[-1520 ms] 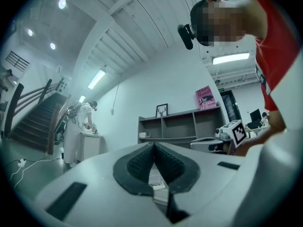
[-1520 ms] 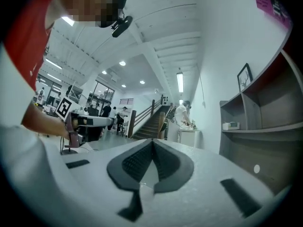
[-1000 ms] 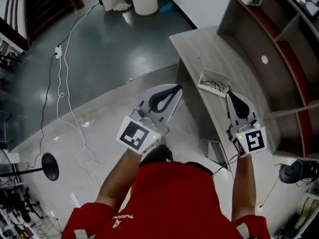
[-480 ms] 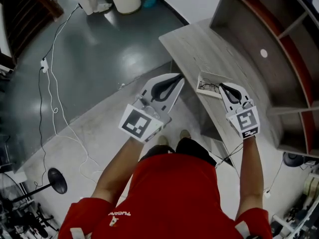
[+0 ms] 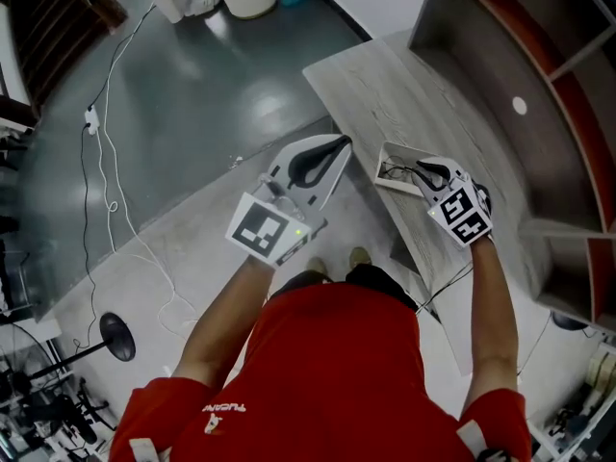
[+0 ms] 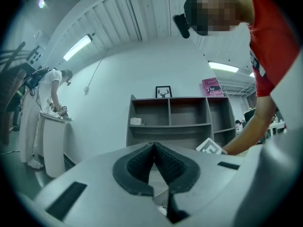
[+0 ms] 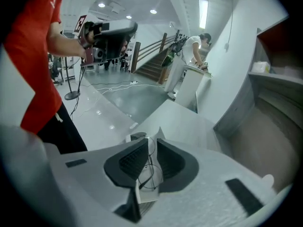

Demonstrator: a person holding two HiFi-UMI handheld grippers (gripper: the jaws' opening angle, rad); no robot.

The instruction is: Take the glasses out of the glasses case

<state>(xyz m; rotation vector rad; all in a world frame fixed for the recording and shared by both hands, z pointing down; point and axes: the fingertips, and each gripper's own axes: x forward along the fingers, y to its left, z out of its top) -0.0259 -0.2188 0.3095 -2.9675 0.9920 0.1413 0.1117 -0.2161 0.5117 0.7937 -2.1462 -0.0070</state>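
Looking straight down past a red shirt (image 5: 337, 373) first, arms stretched out ahead. Got the left claw (image 5: 332, 150) hanging over the floor (image 5: 221, 94), just off the near edge of the desk (image 5: 414, 80). Pads pinched together at the tip, nothing caught between them, plain as day from its own camera too.

Got the right claw (image 5: 430, 171) parked with its nose over the glasses case (image 5: 383, 165), an open white box sitting near the front edge of the desk. Seeing only a narrow gap between those jaws. Right in that gap, the glasses (image 7: 150, 174): thin dark wire frames, lying inside the case. No telling about actual contact between pads and wire, honestly.

Past the case, just bare grey woodgrain running back to a shelf unit (image 5: 539, 104) with open cubbies, reddish on the inside.

Further out, shiny grey floor with thin white cables (image 5: 111, 171) snaking across it. Way at the back, spotted a person in white (image 7: 196, 44) bent over a white counter (image 7: 191, 86), next to some stairs (image 7: 151, 65).
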